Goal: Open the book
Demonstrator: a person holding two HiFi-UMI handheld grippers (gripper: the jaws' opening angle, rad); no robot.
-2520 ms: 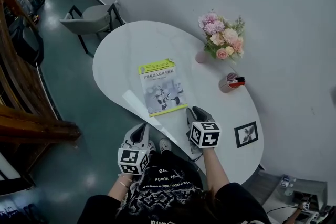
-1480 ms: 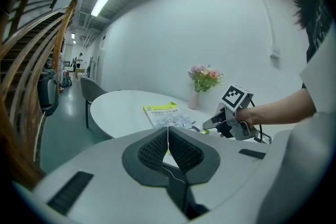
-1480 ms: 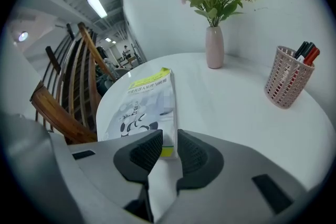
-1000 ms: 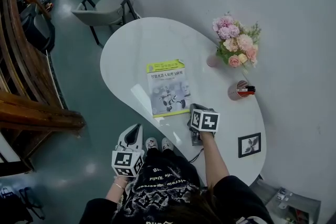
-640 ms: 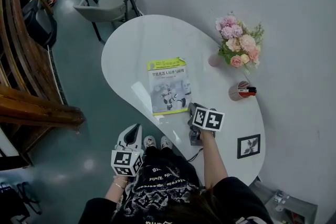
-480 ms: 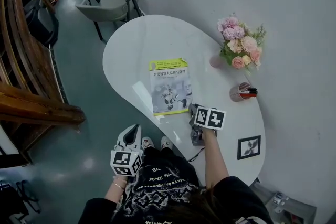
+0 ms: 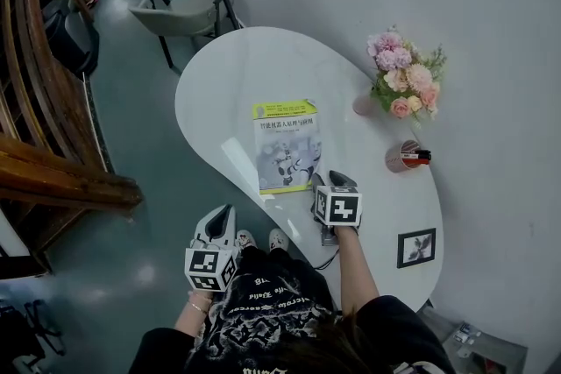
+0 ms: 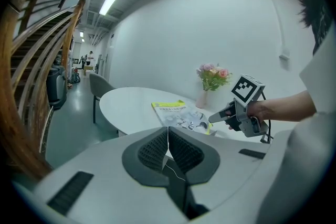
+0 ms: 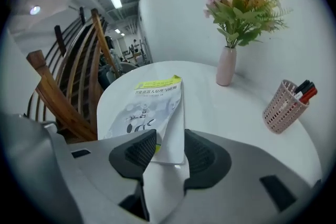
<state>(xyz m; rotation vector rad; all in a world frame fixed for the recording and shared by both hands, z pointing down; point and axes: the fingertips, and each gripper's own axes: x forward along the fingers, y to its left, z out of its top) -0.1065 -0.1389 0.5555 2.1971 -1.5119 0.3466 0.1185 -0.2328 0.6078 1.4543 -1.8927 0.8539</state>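
A closed book [image 7: 287, 144] with a yellow-green and grey cover lies flat on the white oval table [image 7: 254, 66]. My right gripper [image 7: 330, 182] sits at the book's near right corner. Its jaws are opening. In the right gripper view the book [image 9: 149, 102] has that corner and its white page edge between the spread pads of the right gripper [image 9: 169, 157], which do not press on it. My left gripper [image 7: 228, 215] hangs off the table's near edge, away from the book. In its own view the left gripper [image 8: 168, 147] has its pads together on nothing.
A pink vase of flowers [image 7: 403, 83] stands at the table's far right. A pink mesh pen cup [image 7: 401, 157] and a small framed picture [image 7: 415, 246] sit right of my right gripper. A grey chair [image 7: 180, 13] stands beyond the table, and a wooden stair rail [image 7: 53, 179] runs along the left.
The right gripper's jaws went from shut to spread wide at the book's near right corner, and its marker cube rolled. The left gripper stayed put.
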